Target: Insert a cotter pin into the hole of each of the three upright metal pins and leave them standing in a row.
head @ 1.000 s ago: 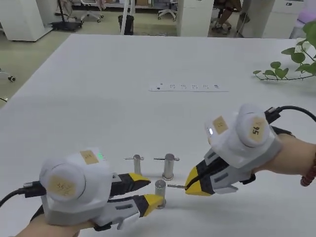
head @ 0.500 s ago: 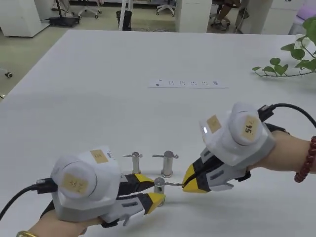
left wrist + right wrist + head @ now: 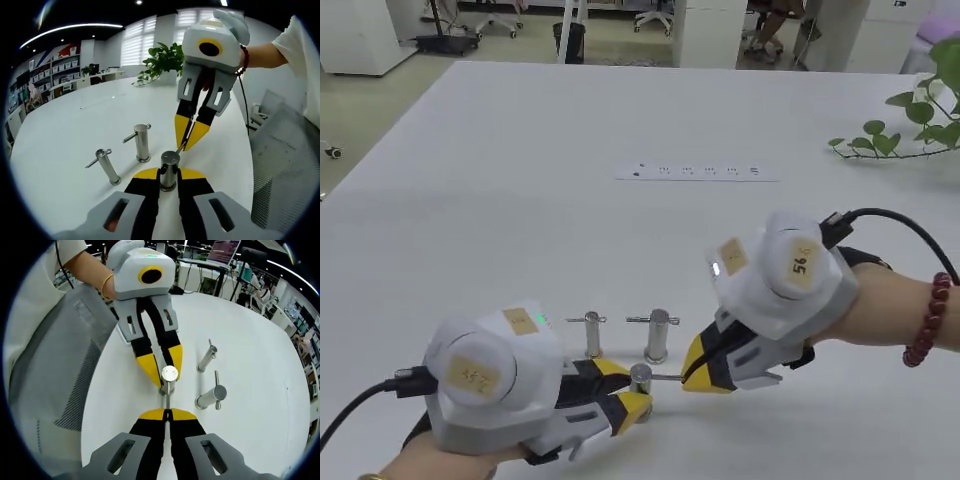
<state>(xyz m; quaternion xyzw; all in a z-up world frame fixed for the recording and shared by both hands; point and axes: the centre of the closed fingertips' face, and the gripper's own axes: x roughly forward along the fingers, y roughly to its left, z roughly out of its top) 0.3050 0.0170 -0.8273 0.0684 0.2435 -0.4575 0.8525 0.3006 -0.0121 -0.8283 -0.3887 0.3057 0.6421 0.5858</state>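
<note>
Nearby, two pinned metal pins (image 3: 657,336), left gripper (image 3: 625,388) clamping third pin (image 3: 641,379), right gripper (image 3: 693,376) pinching cotter pin (image 3: 666,377), power strip (image 3: 697,172) beyond

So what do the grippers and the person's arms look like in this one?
Both the left gripper and right gripper have rounded white-grey housings, yellow-tipped black jaws, tan hand-numbered stickers and a black cable. The left shows a green light. The right wrist wears a dark red bead bracelet, the left a yellow bangle; the sleeve is white.
</note>
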